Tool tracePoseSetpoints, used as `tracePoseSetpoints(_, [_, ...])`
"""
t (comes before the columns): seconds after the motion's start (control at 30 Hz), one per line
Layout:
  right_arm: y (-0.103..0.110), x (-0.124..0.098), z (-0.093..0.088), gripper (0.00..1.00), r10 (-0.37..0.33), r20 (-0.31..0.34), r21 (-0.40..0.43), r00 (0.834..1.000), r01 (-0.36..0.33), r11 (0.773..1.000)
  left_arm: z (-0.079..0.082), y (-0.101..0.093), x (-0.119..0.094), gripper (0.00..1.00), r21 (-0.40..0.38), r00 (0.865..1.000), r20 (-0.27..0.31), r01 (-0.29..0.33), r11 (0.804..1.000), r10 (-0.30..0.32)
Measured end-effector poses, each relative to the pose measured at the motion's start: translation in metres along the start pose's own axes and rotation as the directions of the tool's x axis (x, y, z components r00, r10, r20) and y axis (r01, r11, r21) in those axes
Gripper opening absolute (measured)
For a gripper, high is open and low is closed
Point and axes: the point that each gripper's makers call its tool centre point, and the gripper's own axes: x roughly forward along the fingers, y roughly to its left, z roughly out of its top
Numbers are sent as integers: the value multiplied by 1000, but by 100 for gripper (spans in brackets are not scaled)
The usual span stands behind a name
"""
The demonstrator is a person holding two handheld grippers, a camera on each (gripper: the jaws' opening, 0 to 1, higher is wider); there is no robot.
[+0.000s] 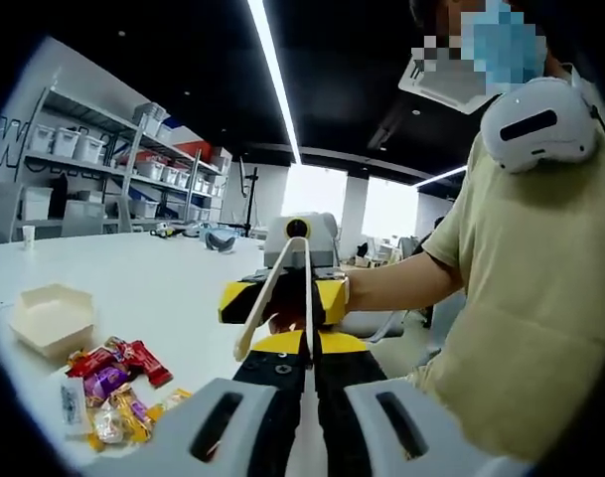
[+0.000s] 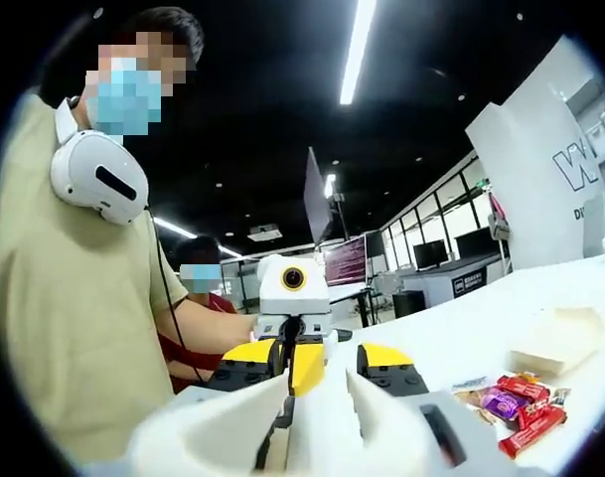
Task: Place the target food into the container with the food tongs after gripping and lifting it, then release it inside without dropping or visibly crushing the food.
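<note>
Snacks (image 1: 113, 383): colourful wrapped heap, tabletop (image 1: 173, 288)

Looks like I'm in a lab or open-plan workshop: dark ceiling with long strip lights (image 1: 274, 79), metal shelving (image 1: 123, 159) stacked with storage bins along the far left wall. White worktable (image 1: 153, 278) in front of me, monitors (image 2: 347, 260) on desks further back. A person wearing headphones (image 1: 536, 121) stands close on the right.
</note>
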Motion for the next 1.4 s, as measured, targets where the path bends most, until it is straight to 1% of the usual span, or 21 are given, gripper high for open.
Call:
tracePoseSetpoints(0.03, [1,0,0,26,3,2,-14,1000,-3,1000,0,0,0,1,2,1000,3,0,1000,0])
tracePoseSetpoints(0.3, [1,-1,1,22,-3,2,-15,1000,3,1000,1,3,1,2,12,999,27,-17,1000,16])
tracePoseSetpoints(0.33, [0,-1,1,22,-6,2,-26,1000,6,1000,1,4,1,3,16,999,34,-23,1000,22])
tracePoseSetpoints(0.47, [-3,-2,-1,23,-22,-9,-23,1000,22,1000,0,7,0,3,19,998,44,-38,999,37])
tracePoseSetpoints(0.53, [-6,-3,-3,23,-36,-22,-34,999,35,999,-2,11,-2,5,18,997,45,-56,998,55])
tracePoseSetpoints(0.63, [-11,-6,-2,23,-61,-19,-47,998,61,997,-1,18,-11,6,18,994,62,-94,995,93])
tracePoseSetpoints(0.77, [-17,-9,-5,23,-84,-43,-61,996,81,995,-7,27,-22,9,25,988,53,-145,989,144])
tracePoseSetpoints(0.8, [-19,-10,-4,23,-93,-43,-68,995,90,994,-10,31,-26,9,28,984,47,-173,985,171])
tracePoseSetpoints(0.87, [-24,-12,-5,24,-113,-50,-73,992,109,991,-13,34,-31,10,23,980,49,-196,980,195])
tracePoseSetpoints(0.93, [-27,-14,-8,23,-126,-71,-84,989,120,989,-16,38,-37,10,20,973,55,-225,974,223])
tracePoseSetpoints(1.0, [-31,-15,-12,24,-139,-98,-102,985,129,986,-23,44,-45,10,25,962,47,-270,962,269])
tracePoseSetpoints(1.1, [-36,-17,-18,24,-154,-138,-124,978,137,983,-30,49,-52,11,27,948,43,-316,948,314])
tracePoseSetpoints(1.17, [-39,-17,-20,24,-157,-147,-134,977,138,981,-32,51,-56,13,20,939,49,-341,940,339])
tracePoseSetpoints(1.23, [-44,-18,-24,24,-170,-171,-147,971,146,978,-34,53,-59,13,20,932,53,-359,933,358])
tracePoseSetpoints(1.3, [-49,-20,-31,24,-179,-207,-168,962,145,975,-39,55,-61,14,27,924,44,-382,924,381])
tracePoseSetpoints(1.33, [-51,-20,-33,24,-184,-221,-175,958,146,974,-40,55,-62,15,30,922,41,-386,922,385])
tracePoseSetpoints(1.37, [-52,-20,-35,24,-182,-234,-180,955,141,973,-43,57,-63,16,40,915,31,-403,914,402])
tracePoseSetpoints(1.4, [-55,-21,-38,24,-185,-253,-192,950,139,972,-44,58,-64,16,44,910,29,-413,909,413])
